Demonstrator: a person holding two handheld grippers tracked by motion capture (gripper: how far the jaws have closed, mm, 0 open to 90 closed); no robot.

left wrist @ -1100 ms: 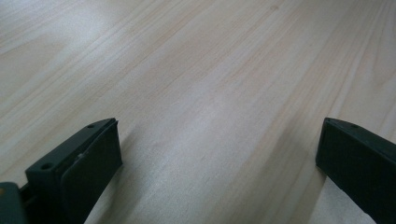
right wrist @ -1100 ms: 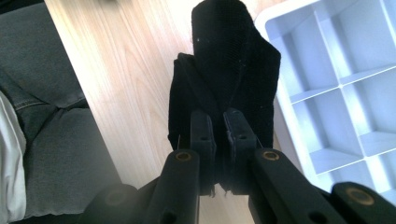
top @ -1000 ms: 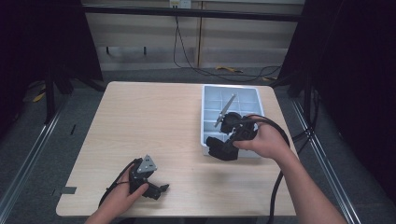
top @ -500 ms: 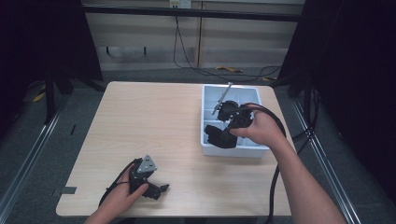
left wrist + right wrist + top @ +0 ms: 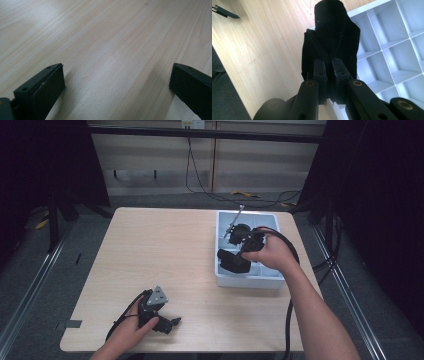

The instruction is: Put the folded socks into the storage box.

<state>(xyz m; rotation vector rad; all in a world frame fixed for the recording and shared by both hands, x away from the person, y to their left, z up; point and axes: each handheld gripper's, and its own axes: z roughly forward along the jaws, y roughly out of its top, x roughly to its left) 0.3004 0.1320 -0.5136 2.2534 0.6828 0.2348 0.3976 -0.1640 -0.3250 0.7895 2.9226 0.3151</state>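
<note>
A black piece of cloth (image 5: 332, 37) hangs from my right gripper (image 5: 329, 67), whose jaws are shut on its upper edge. In the high view the right gripper (image 5: 240, 251) is held over the near-left part of a white compartment tray (image 5: 250, 282), with the cloth (image 5: 231, 264) drooping into it. In the right gripper view the cloth hides the tray's corner. My left gripper (image 5: 170, 324) lies on the wooden table (image 5: 165, 250) near its front edge. In the left gripper view its jaws (image 5: 117, 80) stand wide open over bare wood.
The tray (image 5: 392, 45) has several square compartments, and those in sight are empty. It sits at the table's right side, close to the right edge. Cables trail from both grippers. Dark floor and metal rails surround the table.
My right hand has carried the cloth from the tray's front edge farther in over the tray. The left gripper has stayed where it was.
</note>
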